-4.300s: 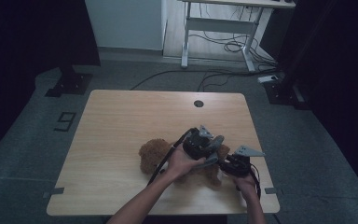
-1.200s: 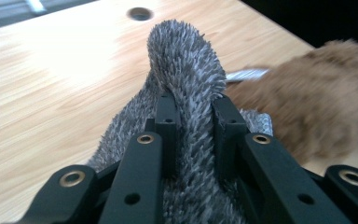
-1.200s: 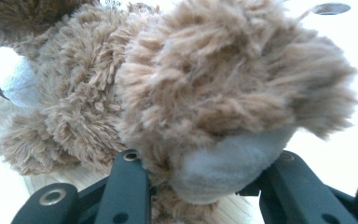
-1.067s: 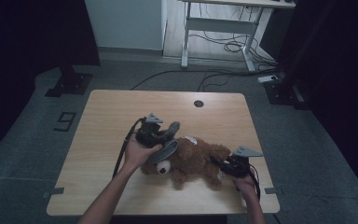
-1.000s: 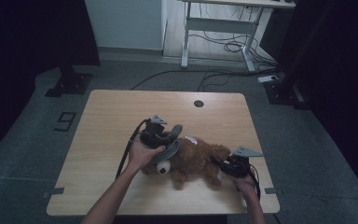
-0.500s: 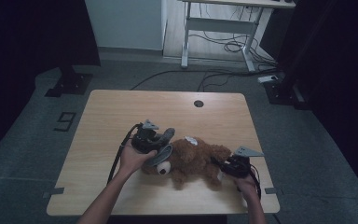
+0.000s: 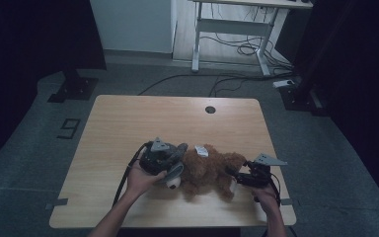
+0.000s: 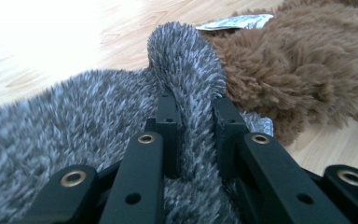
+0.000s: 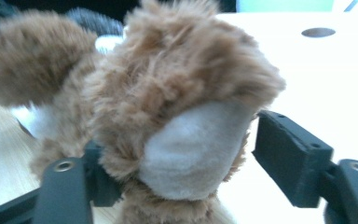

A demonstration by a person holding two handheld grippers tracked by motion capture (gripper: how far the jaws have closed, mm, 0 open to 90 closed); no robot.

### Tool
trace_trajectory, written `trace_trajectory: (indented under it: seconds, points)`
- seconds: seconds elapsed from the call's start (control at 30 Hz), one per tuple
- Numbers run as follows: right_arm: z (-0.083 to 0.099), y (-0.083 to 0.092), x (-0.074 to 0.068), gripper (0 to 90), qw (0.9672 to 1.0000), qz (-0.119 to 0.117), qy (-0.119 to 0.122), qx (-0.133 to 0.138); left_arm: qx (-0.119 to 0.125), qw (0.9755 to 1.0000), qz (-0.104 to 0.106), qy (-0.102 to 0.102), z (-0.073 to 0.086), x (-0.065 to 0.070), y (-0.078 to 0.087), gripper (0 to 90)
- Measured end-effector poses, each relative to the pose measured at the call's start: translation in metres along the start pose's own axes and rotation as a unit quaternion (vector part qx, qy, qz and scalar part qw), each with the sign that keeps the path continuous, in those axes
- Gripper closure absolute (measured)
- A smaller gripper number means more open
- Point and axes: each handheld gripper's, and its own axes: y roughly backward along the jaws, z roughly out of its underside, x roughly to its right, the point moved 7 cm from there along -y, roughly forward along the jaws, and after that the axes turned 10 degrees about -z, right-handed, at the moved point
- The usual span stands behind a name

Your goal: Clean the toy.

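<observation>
Seen from above: a pale rectangular wooden table (image 7: 128, 123) with a small round hole near its far edge, standing on grey carpet in a dim room. Lying on its side near the table's front edge, right of centre: a fluffy brown plush animal (image 7: 208, 170) with grey ears, one big white eye, a white sewn-in tag on its back and cream-soled feet.

At the toy's head end, held in a hand coming in from below: the left gripper (image 8: 193, 135). Jaws pressed together on a long grey-flecked plush ear (image 8: 186, 84), fur bulging up between the two black pads. Brown body fur just beyond, tag lying on top of it.

At the toy's foot end, near the table's right front corner: the right gripper (image 9: 182, 158). Jaws just opened, now spread wide either side of a brown plush foot with a cream sole (image 9: 191, 149). Left pad close against the fur, touching or not impossible to tell; right pad clearly apart from it. No pinch there now.

Judged from this: foot end let go and resting on the table, head end held by the ear. Apparently left to do: shifting or setting down the head, then freeing the ear.
</observation>
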Motion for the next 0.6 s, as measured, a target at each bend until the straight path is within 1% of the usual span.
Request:
trace_trajectory:
  seconds: [0.1,0.17,0.23,0.27,0.37,0.47,0.5,0.53,0.6]
  points:
    - [-0.012,0.008,-0.005,24.1,0.9999,-0.001,0.007,0.015,0.006,1.0,-0.005,-0.002,0.004,0.003,0.002,75.8]
    - [-0.023,0.016,-0.009,23.4,0.9995,-0.01,0.008,0.03,0.011,0.9999,-0.006,-0.001,0.007,0.006,0.003,76.1]
    - [-0.031,0.02,-0.01,23.1,0.9991,-0.015,0.006,0.04,0.012,0.9999,-0.005,-0.001,0.009,0.009,0.004,76.4]
    - [-0.034,0.02,-0.01,23.1,0.999,-0.016,0.004,0.041,0.014,0.9999,-0.004,-0.002,0.01,0.01,0.005,76.4]
    - [-0.04,0.013,-0.009,23.1,0.9997,-0.012,0.006,0.018,0.015,0.9999,0.001,-0.003,0.015,0.014,0.008,76.6]
    - [-0.045,-0.003,-0.01,22.5,0.9995,-0.028,0.005,-0.015,0.018,0.9998,0.009,-0.002,0.02,0.018,0.013,76.7]
    - [-0.044,-0.012,-0.011,21.6,0.9986,-0.039,0.002,-0.035,0.018,0.9998,0.012,-0.001,0.022,0.018,0.014,76.7]
    - [-0.042,-0.017,-0.012,20.8,0.9978,-0.045,0.003,-0.047,0.019,0.9997,0.017,0.001,0.025,0.019,0.016,76.7]
    - [-0.033,-0.031,-0.018,18.3,0.9946,-0.067,0.0,-0.08,0.021,0.9995,0.024,0.004,0.03,0.021,0.019,76.8]
